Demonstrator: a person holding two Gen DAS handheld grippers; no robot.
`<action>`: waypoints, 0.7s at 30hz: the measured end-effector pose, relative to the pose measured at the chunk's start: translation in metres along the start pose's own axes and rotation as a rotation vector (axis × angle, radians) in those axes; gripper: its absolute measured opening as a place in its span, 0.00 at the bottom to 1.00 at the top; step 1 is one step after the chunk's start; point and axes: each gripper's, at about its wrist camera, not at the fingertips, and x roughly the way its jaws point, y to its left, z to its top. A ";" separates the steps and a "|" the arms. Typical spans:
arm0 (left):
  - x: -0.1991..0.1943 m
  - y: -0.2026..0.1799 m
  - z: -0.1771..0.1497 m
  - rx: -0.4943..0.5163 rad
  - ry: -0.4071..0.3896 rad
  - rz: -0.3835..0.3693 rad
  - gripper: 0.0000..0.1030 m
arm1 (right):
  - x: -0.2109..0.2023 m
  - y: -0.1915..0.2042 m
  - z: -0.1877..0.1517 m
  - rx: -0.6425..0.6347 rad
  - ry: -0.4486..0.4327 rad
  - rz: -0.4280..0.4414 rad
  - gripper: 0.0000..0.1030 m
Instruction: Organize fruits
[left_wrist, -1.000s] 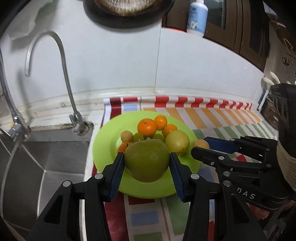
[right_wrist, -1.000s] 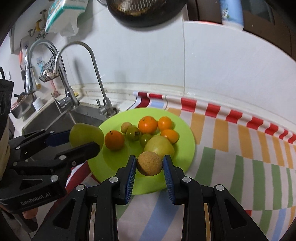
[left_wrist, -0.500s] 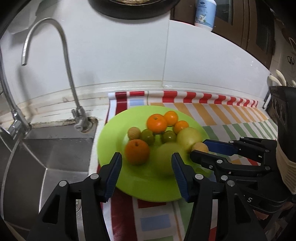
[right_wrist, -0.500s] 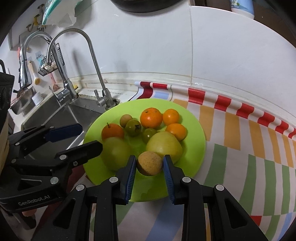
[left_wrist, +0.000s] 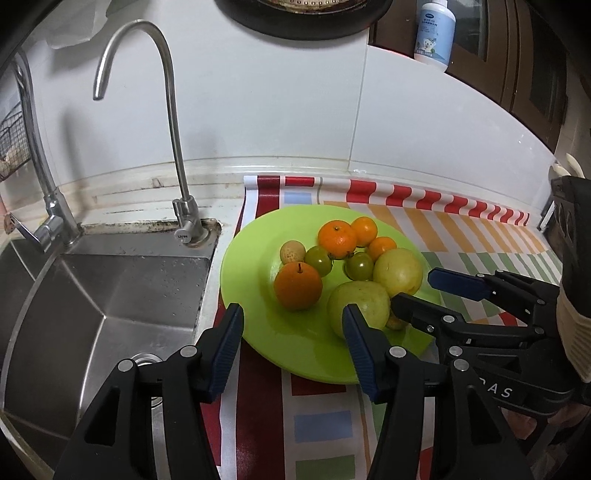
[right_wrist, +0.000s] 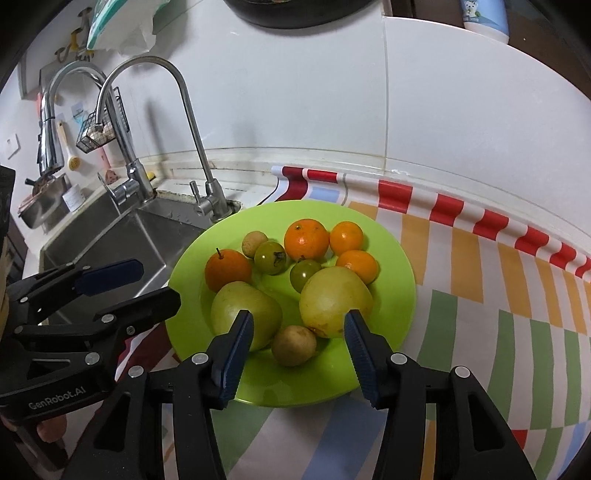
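The fruit all sits on a lime-green plate (right_wrist: 399, 266) near the middle of both views: at the near edge a small brown fruit (right_wrist: 294, 345) lies on the plate just beside a green pear (right_wrist: 245, 314) on its left and a big yellow-green fruit (right_wrist: 334, 301) on its upper right. Behind them are two small green tomatoes (right_wrist: 270, 257), an orange fruit with a stem (right_wrist: 228, 269) at the left, a small tan fruit (right_wrist: 254, 243), and three oranges (right_wrist: 306, 239) clustered toward the far rim. The right gripper (right_wrist: 298, 349) frames the small brown fruit from the bottom of its view; its jaws are opening and the blue pads (right_wrist: 236, 350) stand clear of the fruit on both sides. The left gripper (left_wrist: 291, 349) has its jaws apart with nothing clamped, over the plate's near-left rim, the pear (left_wrist: 360, 308) just behind its right pad. The plate rests on a striped cloth (right_wrist: 517, 314) that fills the right and bottom of both frames. A steel sink (left_wrist: 110, 295) lies at the left, with a curved tap (left_wrist: 173, 147) above it against the white wall, and a bottle (left_wrist: 434, 33) in the upper right
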 end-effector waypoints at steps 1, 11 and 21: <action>-0.002 0.000 0.000 0.000 -0.006 0.004 0.53 | -0.002 0.000 0.000 -0.001 -0.006 -0.003 0.51; -0.040 -0.005 0.004 0.009 -0.081 0.100 0.60 | -0.041 0.000 -0.003 0.038 -0.075 -0.042 0.51; -0.096 -0.012 -0.002 0.088 -0.188 0.102 0.79 | -0.099 0.022 -0.022 0.104 -0.149 -0.135 0.58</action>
